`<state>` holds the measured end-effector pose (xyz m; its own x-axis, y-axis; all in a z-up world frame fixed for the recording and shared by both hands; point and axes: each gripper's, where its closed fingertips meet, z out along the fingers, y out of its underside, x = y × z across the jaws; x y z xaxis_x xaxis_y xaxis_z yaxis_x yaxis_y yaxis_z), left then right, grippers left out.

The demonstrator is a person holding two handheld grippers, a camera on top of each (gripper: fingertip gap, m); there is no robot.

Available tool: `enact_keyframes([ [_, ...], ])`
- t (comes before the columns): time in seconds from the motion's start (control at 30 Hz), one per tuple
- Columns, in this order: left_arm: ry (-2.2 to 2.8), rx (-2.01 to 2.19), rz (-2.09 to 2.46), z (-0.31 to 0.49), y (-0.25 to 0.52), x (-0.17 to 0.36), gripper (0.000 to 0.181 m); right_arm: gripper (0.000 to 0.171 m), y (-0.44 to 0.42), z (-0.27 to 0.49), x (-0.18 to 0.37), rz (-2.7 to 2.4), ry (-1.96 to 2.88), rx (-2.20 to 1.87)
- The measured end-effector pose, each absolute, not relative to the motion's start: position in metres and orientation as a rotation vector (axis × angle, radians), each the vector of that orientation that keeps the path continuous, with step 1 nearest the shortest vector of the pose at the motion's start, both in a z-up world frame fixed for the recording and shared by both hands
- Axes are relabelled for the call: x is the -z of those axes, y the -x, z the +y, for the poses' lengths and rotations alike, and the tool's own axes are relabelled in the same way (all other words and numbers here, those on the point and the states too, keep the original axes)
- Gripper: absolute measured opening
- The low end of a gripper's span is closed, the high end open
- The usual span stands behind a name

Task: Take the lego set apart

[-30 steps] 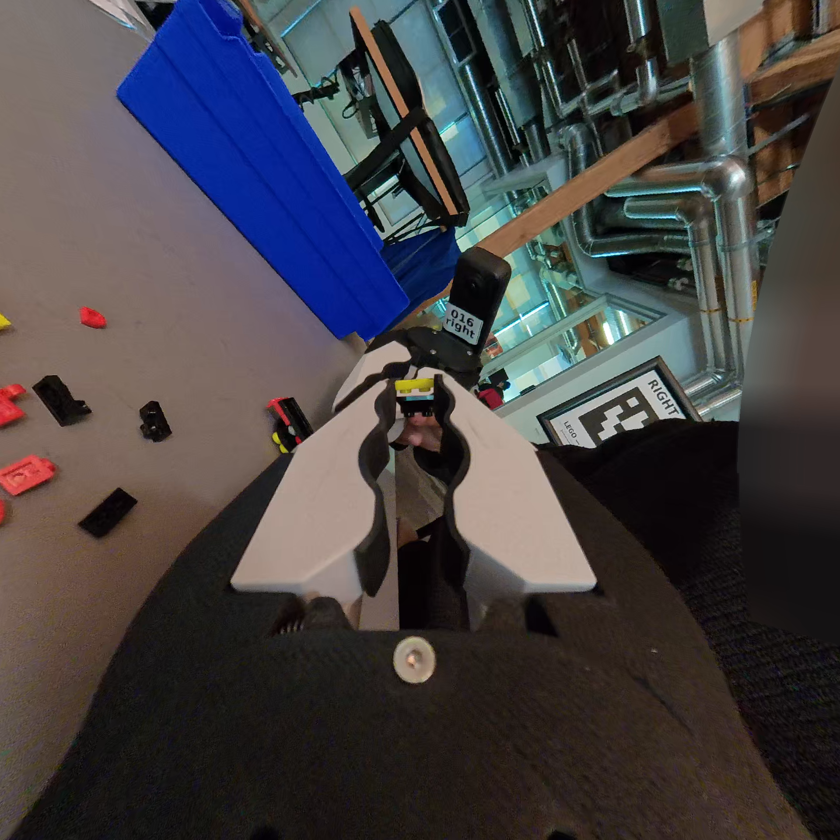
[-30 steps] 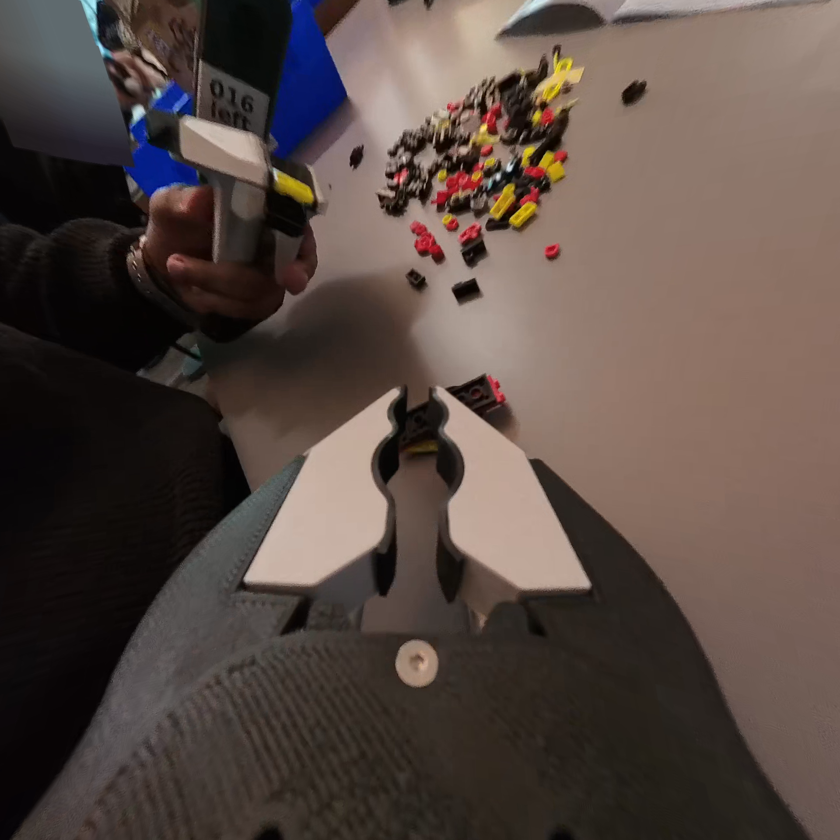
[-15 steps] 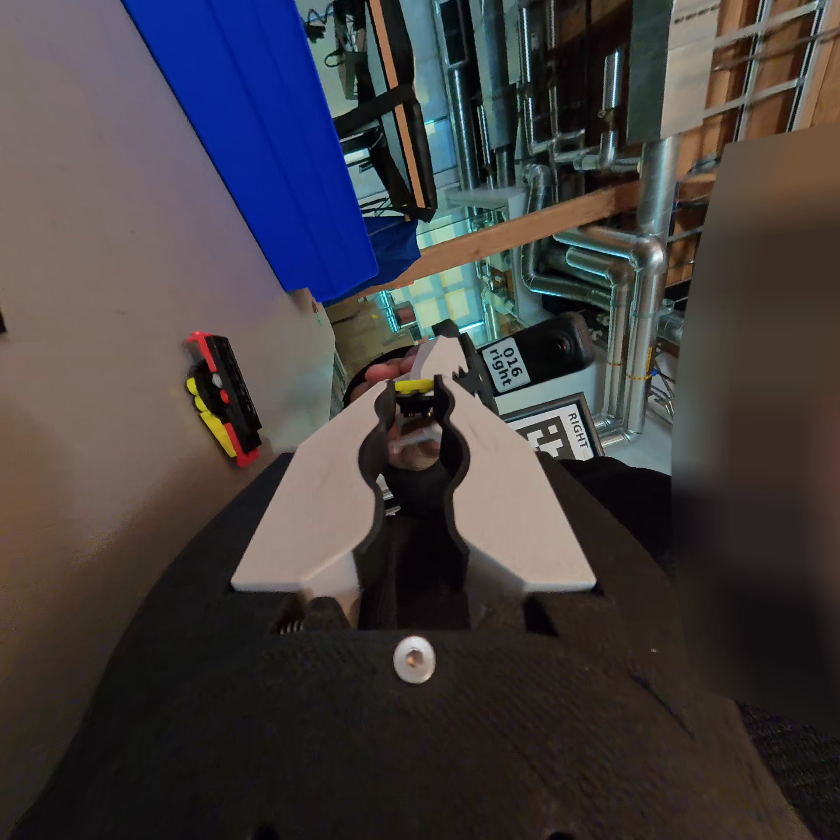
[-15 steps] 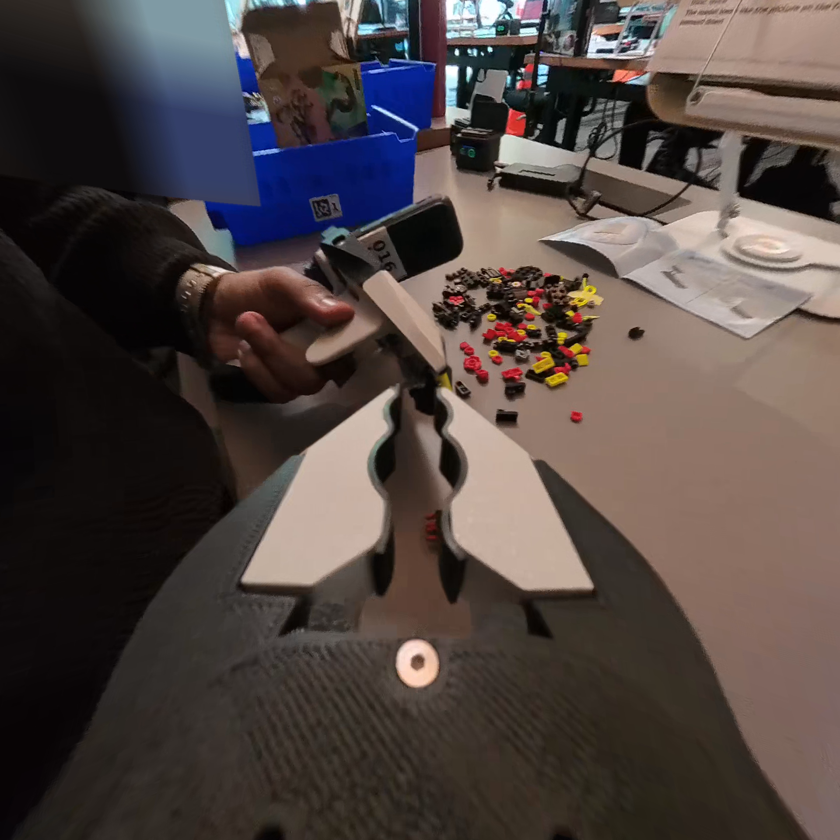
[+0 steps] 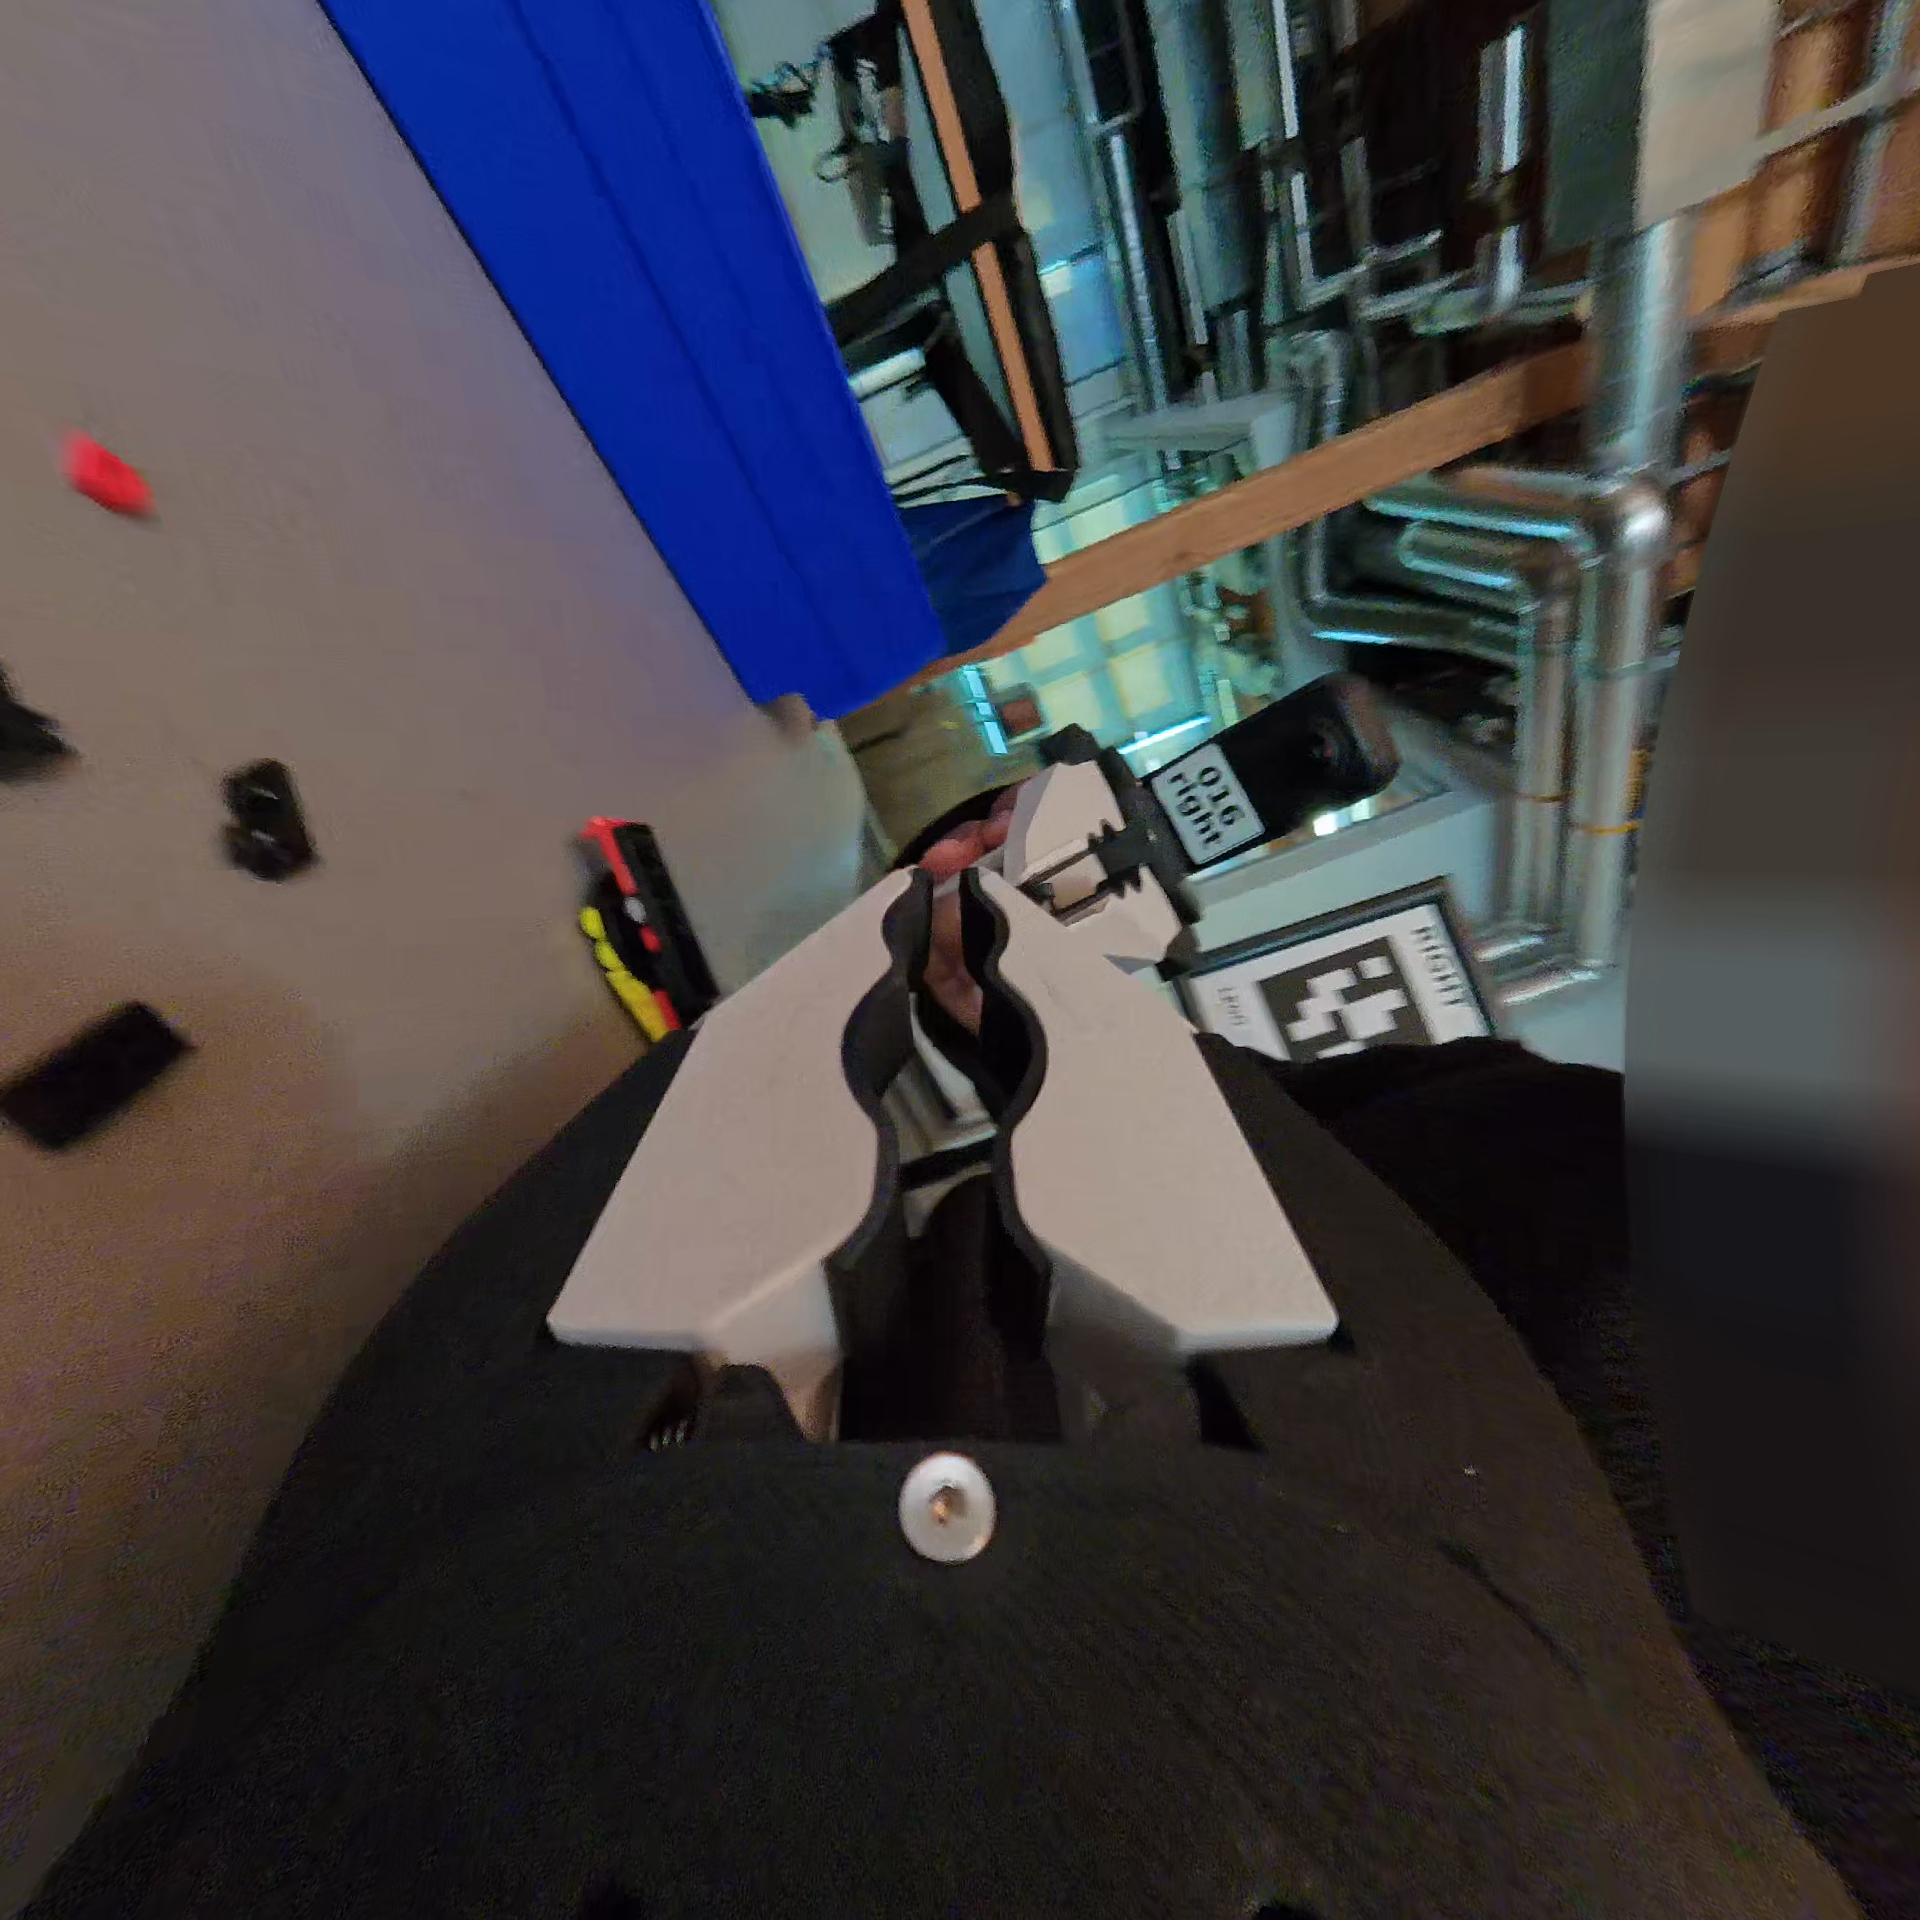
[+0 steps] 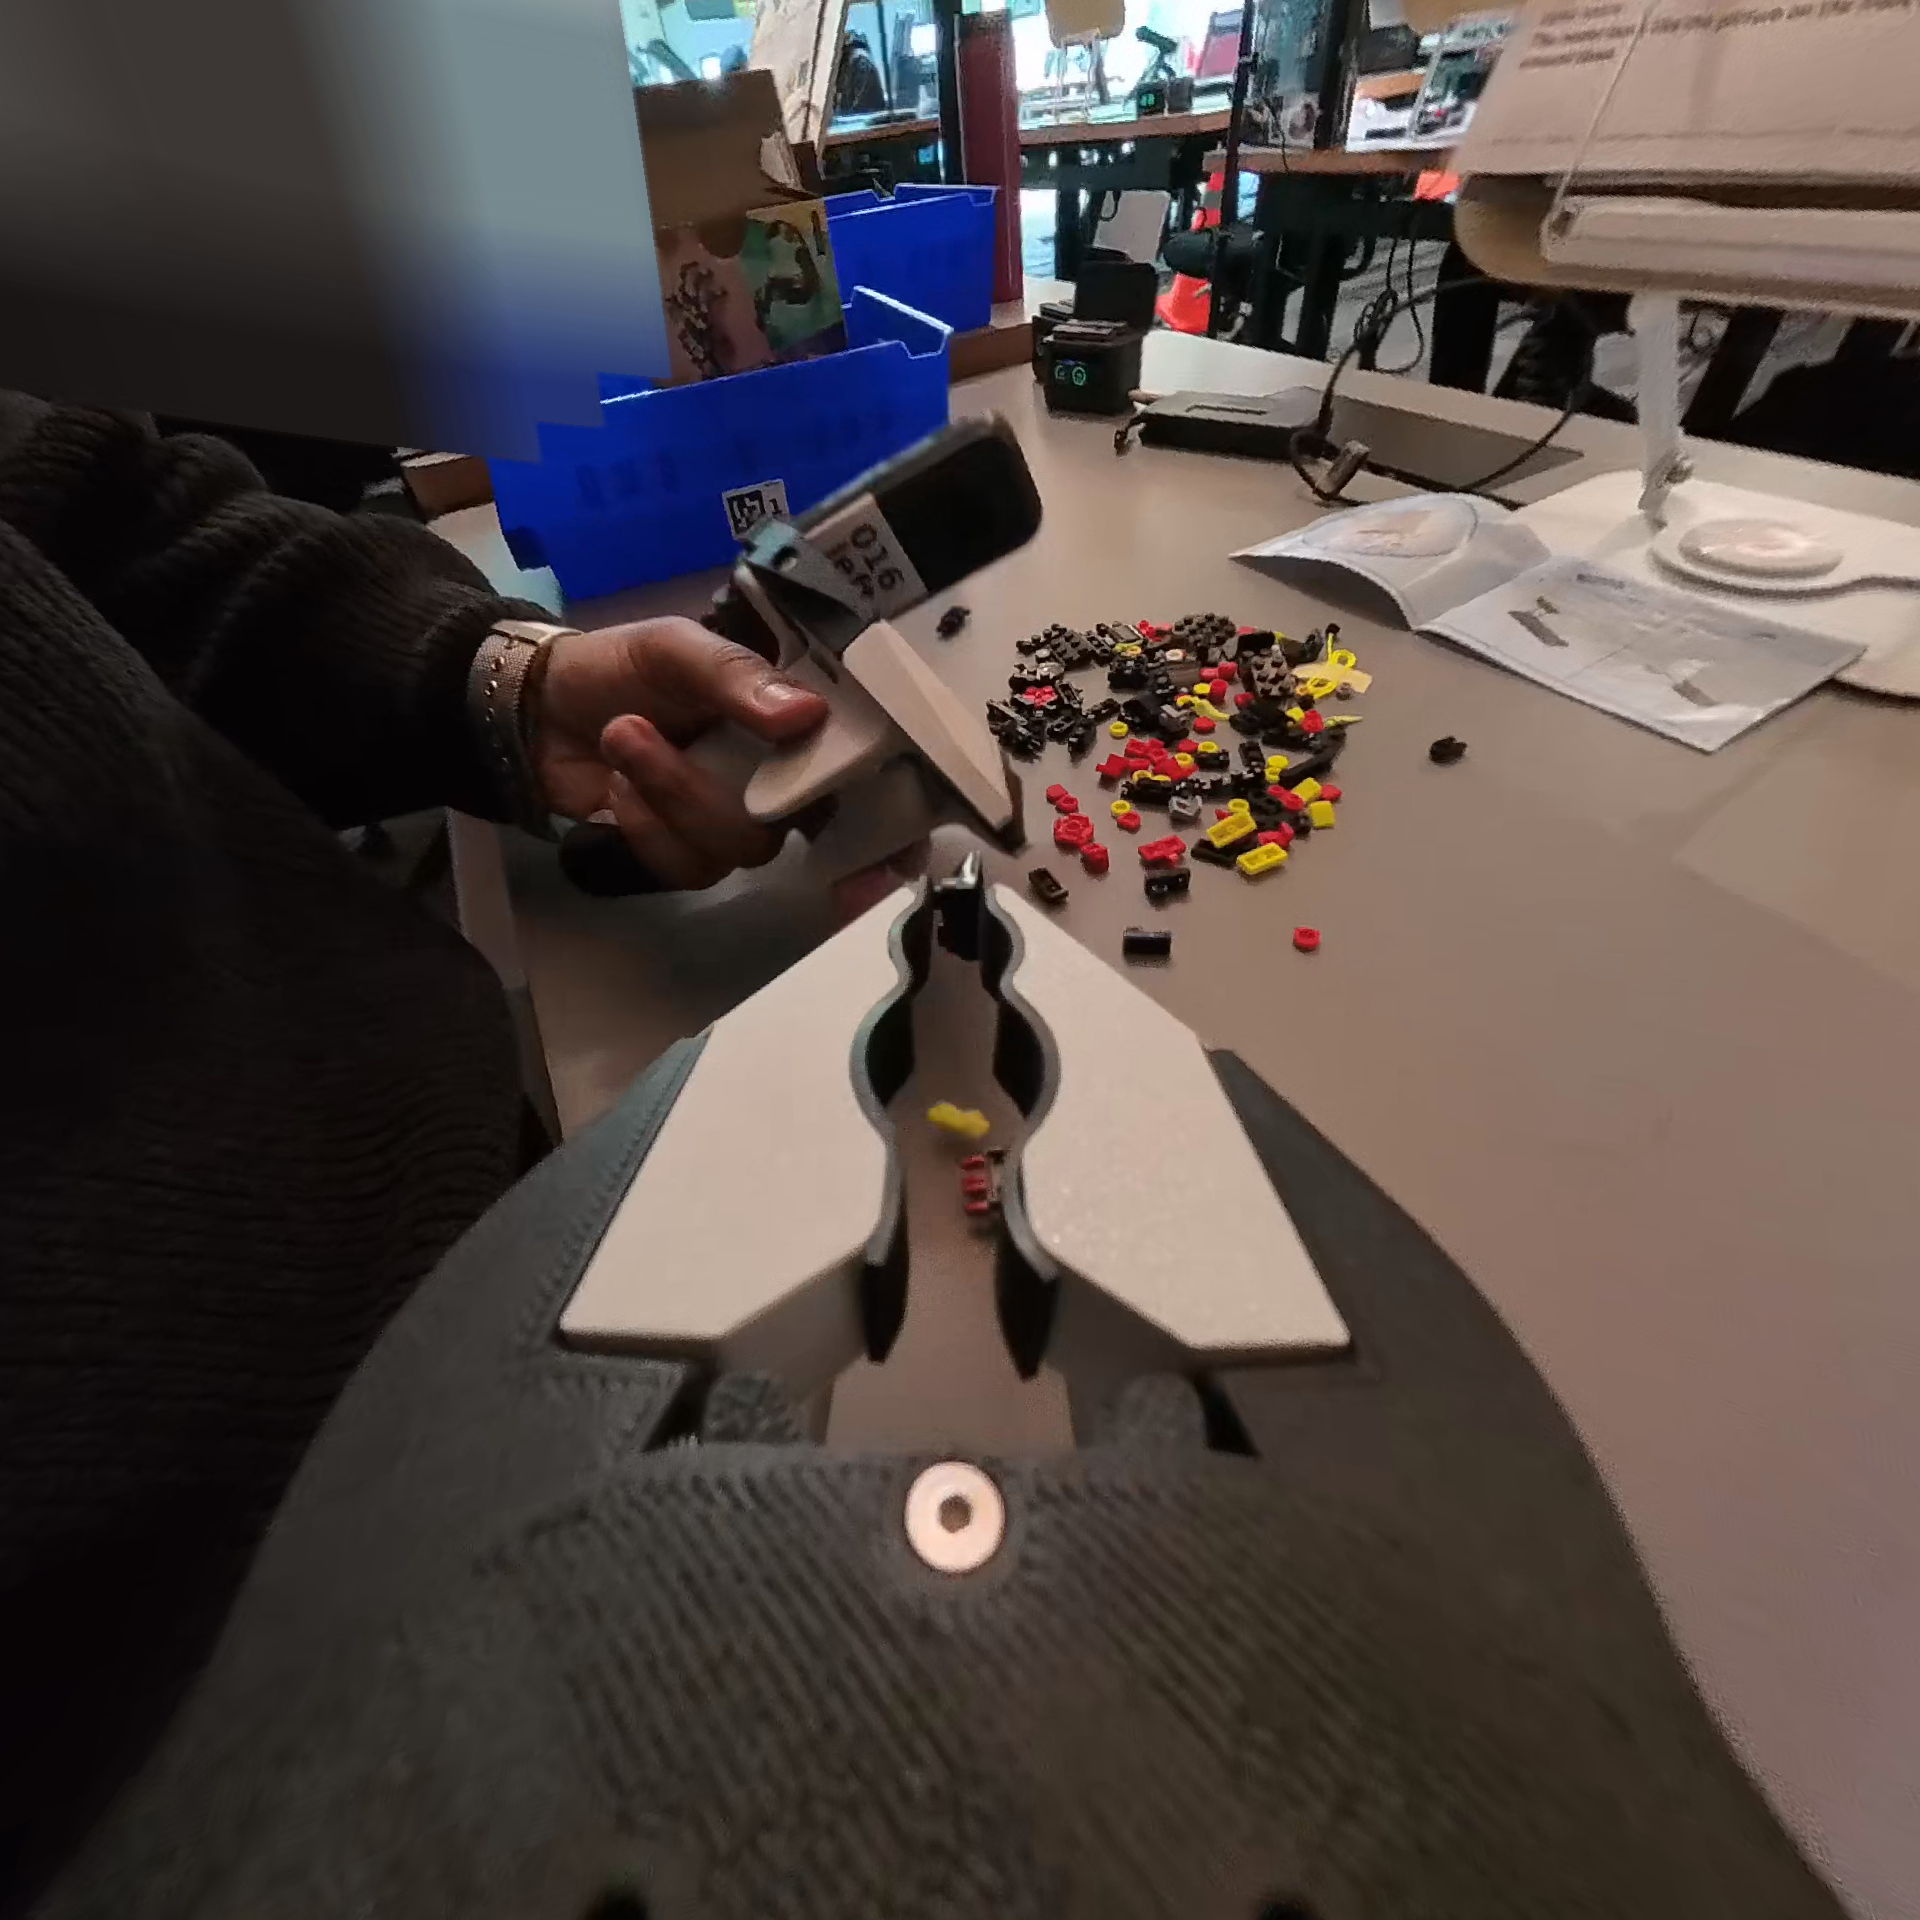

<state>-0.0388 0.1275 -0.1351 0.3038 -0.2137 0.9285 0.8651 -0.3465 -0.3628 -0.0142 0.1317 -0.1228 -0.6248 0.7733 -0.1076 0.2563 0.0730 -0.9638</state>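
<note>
My right gripper (image 6: 956, 888) is shut on a small black lego piece (image 6: 956, 920) and held above the table. Through the gap between its fingers I see a loose yellow piece (image 6: 956, 1119) and the red edge of the remaining lego assembly (image 6: 977, 1184) below. My left gripper (image 5: 940, 883) is shut with nothing showing between its tips. It points at the right gripper (image 5: 1091, 862), almost tip to tip. In the right wrist view a hand holds the left gripper (image 6: 992, 810) just beyond my tips. The black, red and yellow assembly (image 5: 644, 935) lies on the table.
A pile of loose black, red and yellow pieces (image 6: 1174, 727) lies mid-table, with strays (image 6: 1146, 942) nearer. A blue bin (image 6: 727, 468) stands at the back left and also shows in the left wrist view (image 5: 644, 312). An instruction booklet (image 6: 1558, 623) and a white stand base (image 6: 1745, 551) are at the right.
The yellow-topped piece has left the left gripper's tips, and its jaws have closed further. A yellow piece now shows below the right gripper. The right gripper now holds a black piece.
</note>
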Motion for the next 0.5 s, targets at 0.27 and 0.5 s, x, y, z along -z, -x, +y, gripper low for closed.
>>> enact_keyframes([
  [0.27, 2.0, 0.592, -0.285, 0.12, 0.045, 0.173, 0.018, 0.007, 0.018, 0.174, 0.109, -1.711, 1.273, -1.804],
  [0.5, 2.26, 0.34, 0.022, 0.121, 0.007, 0.21, 0.027, 0.006, 0.016, 0.17, 0.102, -1.537, 1.47, -2.251],
])
